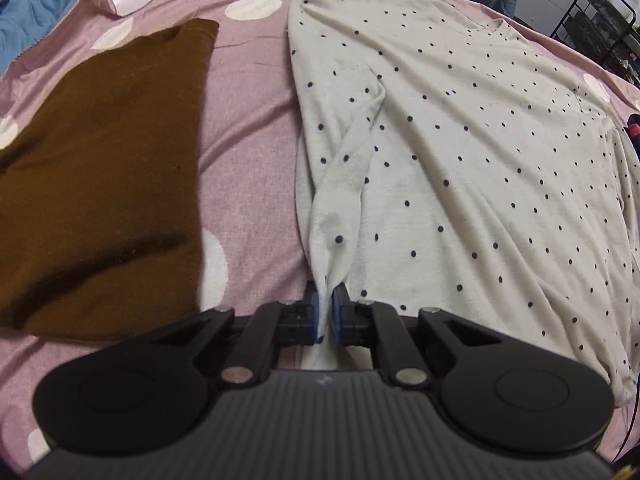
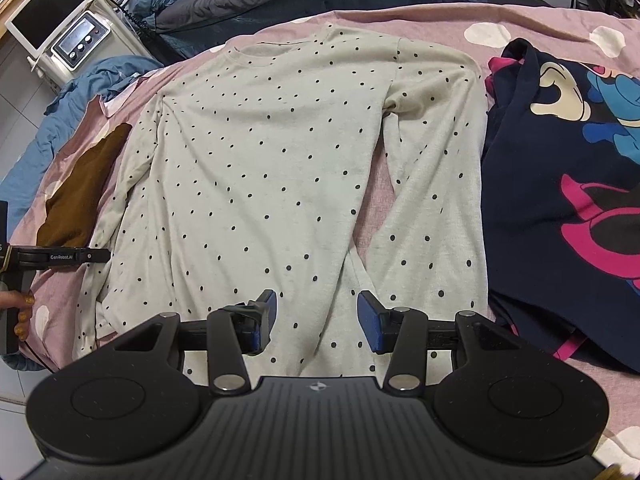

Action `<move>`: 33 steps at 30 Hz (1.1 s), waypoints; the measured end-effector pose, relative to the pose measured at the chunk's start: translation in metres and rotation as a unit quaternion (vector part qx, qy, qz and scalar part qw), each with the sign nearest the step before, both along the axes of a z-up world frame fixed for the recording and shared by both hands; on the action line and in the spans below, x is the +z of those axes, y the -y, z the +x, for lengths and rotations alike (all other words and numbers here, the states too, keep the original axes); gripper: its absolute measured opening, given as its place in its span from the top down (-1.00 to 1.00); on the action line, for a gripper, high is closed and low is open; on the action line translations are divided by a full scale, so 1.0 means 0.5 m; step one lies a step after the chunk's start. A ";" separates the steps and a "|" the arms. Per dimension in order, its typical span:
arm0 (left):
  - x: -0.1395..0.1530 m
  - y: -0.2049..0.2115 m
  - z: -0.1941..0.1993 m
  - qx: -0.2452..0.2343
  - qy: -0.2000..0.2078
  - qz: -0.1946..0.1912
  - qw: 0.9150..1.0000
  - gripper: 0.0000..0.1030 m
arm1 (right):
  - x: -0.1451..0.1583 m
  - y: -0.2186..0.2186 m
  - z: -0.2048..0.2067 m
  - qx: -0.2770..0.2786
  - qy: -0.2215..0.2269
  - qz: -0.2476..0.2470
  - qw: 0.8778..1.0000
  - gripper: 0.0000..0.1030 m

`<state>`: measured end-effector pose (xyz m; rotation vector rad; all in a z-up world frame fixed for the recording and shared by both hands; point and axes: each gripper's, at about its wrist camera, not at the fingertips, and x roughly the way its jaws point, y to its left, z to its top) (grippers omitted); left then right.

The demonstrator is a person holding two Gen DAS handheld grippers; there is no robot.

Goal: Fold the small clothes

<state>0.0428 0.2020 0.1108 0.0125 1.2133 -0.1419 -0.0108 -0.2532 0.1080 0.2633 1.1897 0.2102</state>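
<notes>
Lying collar-away, the dotted shirt point(image 2: 264, 168) runs lengthwise toward the camera

One marking alone was read: "GenRobot.AI", printed in white (small but legible) on the left gripper point(image 2: 98, 256), seen in the right wrist view.

dotted top point(image 1: 480, 152) right edge cut off; brown garment point(image 1: 100, 184) left edge cropped.

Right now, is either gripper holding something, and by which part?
The left gripper is shut on the polka-dot shirt, pinching its left sleeve near the cuff end. The right gripper is open, holding nothing.
</notes>
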 end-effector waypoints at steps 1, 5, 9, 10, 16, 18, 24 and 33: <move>0.010 -0.002 -0.003 -0.001 0.008 0.002 1.000 0.88 | 0.001 0.001 0.000 -0.003 0.000 0.002 1.000 -0.49; 0.071 -0.036 0.003 0.010 0.040 0.014 0.999 0.89 | 0.004 0.002 0.001 -0.002 0.003 0.000 1.000 -0.49; 0.151 -0.119 0.030 0.044 0.050 0.020 0.998 0.87 | 0.006 0.005 0.000 -0.007 0.004 0.002 1.000 -0.49; 0.163 -0.139 0.038 0.049 0.052 0.032 0.997 0.87 | 0.006 0.005 0.000 -0.007 0.004 0.003 1.000 -0.49; 0.167 -0.237 0.087 0.070 0.045 0.119 0.989 0.86 | 0.004 -0.007 0.004 0.000 0.003 0.008 1.000 -0.48; 0.164 -0.263 0.097 0.099 0.056 0.168 0.979 0.57 | 0.003 -0.010 0.003 0.003 0.000 0.011 1.000 -0.48; 0.167 -0.271 0.076 0.101 0.056 0.164 0.980 -0.33 | 0.003 -0.018 -0.018 0.050 -0.009 0.027 0.998 -0.48; 0.136 -0.086 -0.078 -0.025 0.038 0.101 0.994 -0.69 | -0.019 -0.043 -0.089 0.195 -0.054 0.015 0.979 -0.48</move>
